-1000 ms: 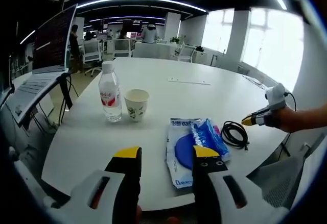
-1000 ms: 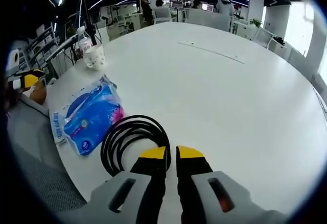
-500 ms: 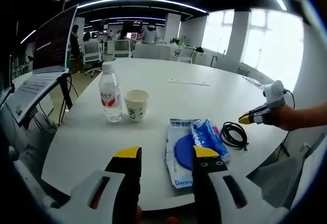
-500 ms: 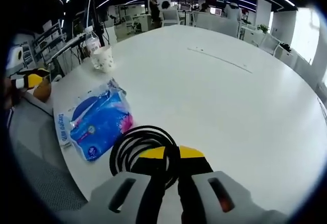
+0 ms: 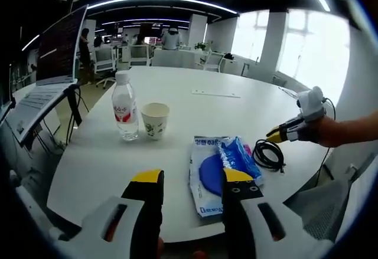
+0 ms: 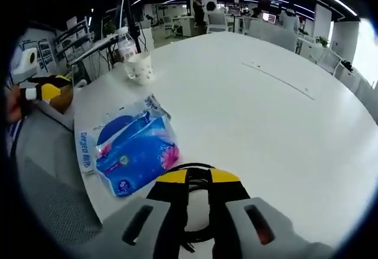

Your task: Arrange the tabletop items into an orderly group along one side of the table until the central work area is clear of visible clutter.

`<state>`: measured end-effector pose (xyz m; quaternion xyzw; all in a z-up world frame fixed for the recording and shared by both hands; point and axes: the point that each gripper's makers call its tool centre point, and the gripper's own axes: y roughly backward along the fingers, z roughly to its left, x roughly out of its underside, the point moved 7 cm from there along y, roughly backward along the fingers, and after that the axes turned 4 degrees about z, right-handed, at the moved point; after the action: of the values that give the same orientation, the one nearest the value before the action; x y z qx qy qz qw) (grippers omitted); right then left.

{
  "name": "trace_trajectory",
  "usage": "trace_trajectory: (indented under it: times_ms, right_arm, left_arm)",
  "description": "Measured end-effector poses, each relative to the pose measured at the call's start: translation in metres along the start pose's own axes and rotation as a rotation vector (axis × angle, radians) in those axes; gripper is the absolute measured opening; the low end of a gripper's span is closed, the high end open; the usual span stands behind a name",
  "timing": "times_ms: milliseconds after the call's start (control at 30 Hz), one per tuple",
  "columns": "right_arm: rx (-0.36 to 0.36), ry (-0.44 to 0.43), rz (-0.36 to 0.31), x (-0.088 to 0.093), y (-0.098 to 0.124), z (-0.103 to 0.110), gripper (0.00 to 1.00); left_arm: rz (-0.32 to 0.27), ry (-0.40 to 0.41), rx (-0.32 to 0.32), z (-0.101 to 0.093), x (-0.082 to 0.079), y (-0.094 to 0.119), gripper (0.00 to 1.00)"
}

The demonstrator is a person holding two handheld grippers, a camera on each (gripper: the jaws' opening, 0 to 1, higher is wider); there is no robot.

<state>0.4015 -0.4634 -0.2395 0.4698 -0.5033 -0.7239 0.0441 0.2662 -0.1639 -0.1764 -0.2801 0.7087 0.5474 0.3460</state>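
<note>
The right gripper [image 6: 198, 176] hangs over the cable [image 6: 198, 212] at the counter [image 6: 283, 129] edge, fingers parted around its coil. Cable looks light, springy; pinch several loops together. Left gripper [image 5: 192, 176] open, empty.

Glossy plastic pack [image 6: 133, 153], matt table [image 6: 283, 129]

The right gripper [image 6: 198, 177] hangs jaws apart over the black cable [image 6: 198, 203] on the white table [image 6: 277, 135]. A blue packet [image 6: 131, 148] lies left; a cup [image 6: 140, 68] sits far left.
</note>
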Motion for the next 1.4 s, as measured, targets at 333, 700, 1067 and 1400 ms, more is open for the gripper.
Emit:
trace_trajectory:
  times_ms: [333, 700, 1067, 1400]
  right_arm:
    - [-0.053, 0.041, 0.011, -0.022, -0.017, 0.005, 0.12]
    - [-0.109, 0.065, 0.048, -0.034, -0.036, 0.016, 0.12]
    - [-0.167, 0.003, 0.087, -0.036, -0.053, 0.019, 0.19]
    - [-0.196, 0.041, 0.105, -0.038, -0.061, 0.019, 0.12]
  left_arm:
    - [0.0, 0.001, 0.001, 0.0, -0.001, 0.0, 0.38]
    - [0.0, 0.014, -0.007, 0.005, 0.001, 0.0, 0.37]
    - [-0.003, 0.013, -0.004, 0.006, -0.001, 0.0, 0.37]
    - [-0.002, 0.02, -0.002, 0.007, 0.0, 0.001, 0.37]
